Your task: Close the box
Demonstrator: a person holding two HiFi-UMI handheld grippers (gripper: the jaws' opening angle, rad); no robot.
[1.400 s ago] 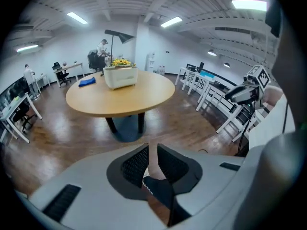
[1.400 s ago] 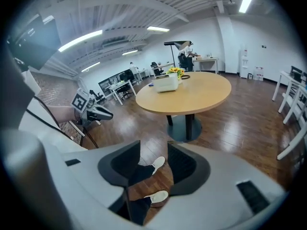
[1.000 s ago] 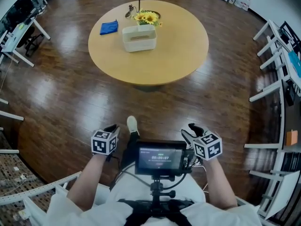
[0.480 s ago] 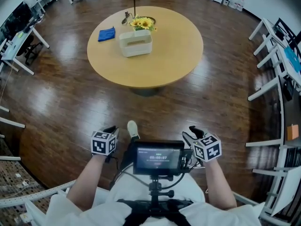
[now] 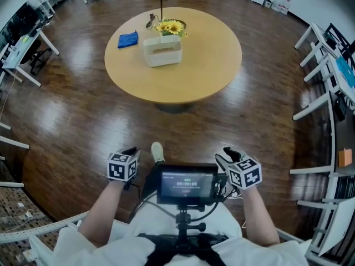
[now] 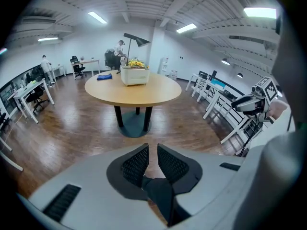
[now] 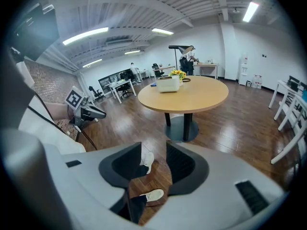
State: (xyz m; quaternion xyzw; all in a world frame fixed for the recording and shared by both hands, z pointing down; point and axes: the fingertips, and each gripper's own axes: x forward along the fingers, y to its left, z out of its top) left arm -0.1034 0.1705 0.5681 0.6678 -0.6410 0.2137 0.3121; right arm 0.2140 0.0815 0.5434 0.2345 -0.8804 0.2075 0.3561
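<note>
Box [image 5: 162, 50] sitting on table [image 5: 211, 65] at 12 o'clock, well apart from both grippers, long axis running approx. 9-to-3. L gripper [image 5: 131, 151] & R gripper [image 5: 226, 152] hanging w/ jaws apart, empty; L lying slightly nearer.

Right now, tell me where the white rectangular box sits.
In the head view, upper left of centre, the white rectangular box stands on the round wooden table, in front of the yellow flowers and right of the blue cloth.
</note>
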